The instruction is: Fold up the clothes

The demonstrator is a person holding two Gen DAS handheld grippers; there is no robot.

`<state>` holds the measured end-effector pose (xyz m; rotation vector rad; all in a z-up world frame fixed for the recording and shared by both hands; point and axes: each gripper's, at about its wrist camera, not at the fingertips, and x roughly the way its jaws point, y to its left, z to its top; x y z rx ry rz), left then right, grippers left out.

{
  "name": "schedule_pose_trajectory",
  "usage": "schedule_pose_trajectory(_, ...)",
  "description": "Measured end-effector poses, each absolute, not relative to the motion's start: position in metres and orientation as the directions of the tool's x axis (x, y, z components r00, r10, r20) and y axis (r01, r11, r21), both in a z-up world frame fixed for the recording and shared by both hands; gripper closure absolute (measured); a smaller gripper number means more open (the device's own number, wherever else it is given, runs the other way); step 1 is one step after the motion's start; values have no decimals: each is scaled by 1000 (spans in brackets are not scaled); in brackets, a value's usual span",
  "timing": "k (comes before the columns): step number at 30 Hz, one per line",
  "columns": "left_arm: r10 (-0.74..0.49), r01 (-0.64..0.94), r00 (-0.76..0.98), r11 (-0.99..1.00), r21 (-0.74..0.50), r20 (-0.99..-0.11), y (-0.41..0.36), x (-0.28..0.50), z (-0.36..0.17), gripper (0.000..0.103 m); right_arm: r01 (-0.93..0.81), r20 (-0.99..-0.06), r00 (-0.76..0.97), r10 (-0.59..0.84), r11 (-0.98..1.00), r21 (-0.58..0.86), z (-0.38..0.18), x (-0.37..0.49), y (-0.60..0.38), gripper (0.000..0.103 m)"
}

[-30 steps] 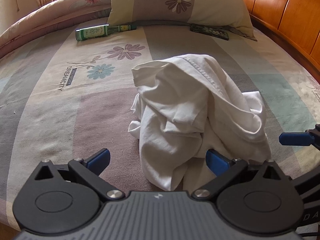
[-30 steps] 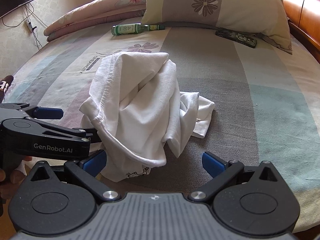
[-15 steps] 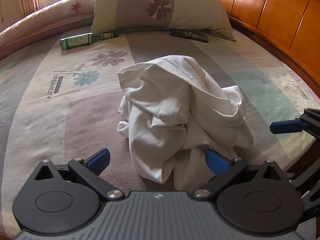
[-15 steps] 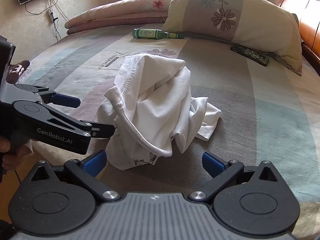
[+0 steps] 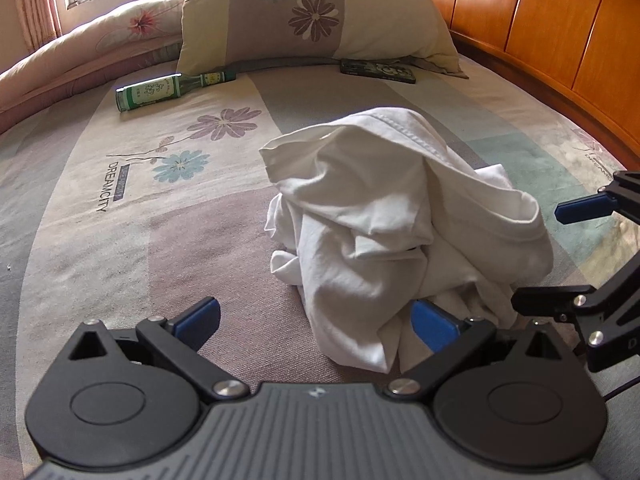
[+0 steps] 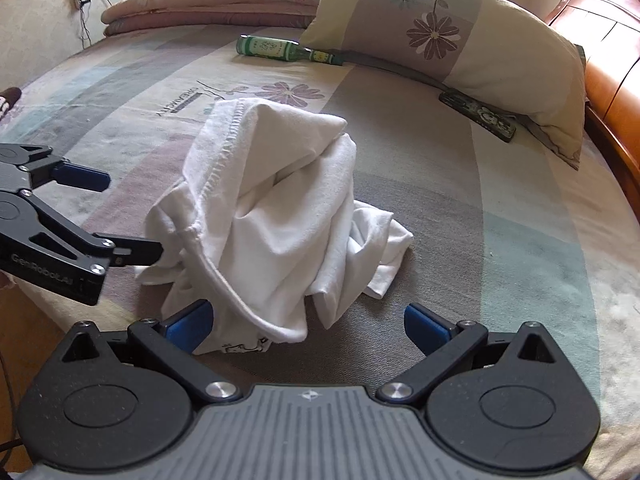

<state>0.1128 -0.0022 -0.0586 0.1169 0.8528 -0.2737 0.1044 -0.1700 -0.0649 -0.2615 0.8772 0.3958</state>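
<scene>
A crumpled white garment [image 5: 384, 232] lies heaped on the bed, also seen in the right wrist view as the white garment [image 6: 276, 216]. My left gripper [image 5: 316, 320] is open just short of the heap's near side, its right fingertip touching the cloth's lower folds. My right gripper [image 6: 308, 322] is open too, its left pad against the garment's near hem. Each gripper shows in the other's view: the right gripper [image 5: 568, 256] at the heap's right, the left gripper [image 6: 116, 216] at its left, both with jaws spread.
A green glass bottle [image 5: 168, 90] lies near the flowered pillow [image 5: 312, 16]. A dark remote [image 5: 378, 70] rests under the pillow's edge. A rolled quilt [image 6: 208, 12] lines the far side; a wooden headboard [image 5: 560, 32] curves on the right. The bedsheet [image 5: 120, 208] lies flat around the heap.
Both grippers have shifted a little around the heap and stay open. The garment keeps the same crumpled shape and has not been grasped.
</scene>
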Motion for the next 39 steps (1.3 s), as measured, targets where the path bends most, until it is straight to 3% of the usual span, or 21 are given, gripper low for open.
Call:
schedule_pose_trajectory(7,-306,404,562,912,-68,-769,-5,124,-69,2,-444,-806,553,213,893,-69,-68,125,-170,0)
schedule_pose_trajectory(12,-272,386,597,922,-27,-755,-8,143,-73,2,-406,-774,611,167,905,-126,-63,146,-173,0)
schedule_pose_trajectory(15,-267,356,623,934,-38,-735,0,158,-68,1,-340,-759,632,159,936,-88,-56,167,-189,0)
schedule_pose_trajectory(19,-279,352,631,935,-54,-724,7,170,-62,0,-219,-722,691,43,964,-153,-51,190,-206,0)
schedule_pose_trajectory(22,-277,353,632,934,-49,-724,9,169,-62,0,-200,-733,676,71,976,-90,-47,197,-216,0)
schedule_pose_trajectory(28,-286,372,609,927,-52,-740,10,156,-65,1,-380,-774,583,248,925,10,-51,173,-201,0)
schedule_pose_trajectory(32,-302,384,610,921,-59,-733,11,147,-60,1,-449,-799,552,239,892,-43,-67,164,-179,0)
schedule_pose_trajectory(39,-289,396,633,918,-20,-718,12,136,-49,1,-368,-757,617,215,929,-36,-56,196,-185,0)
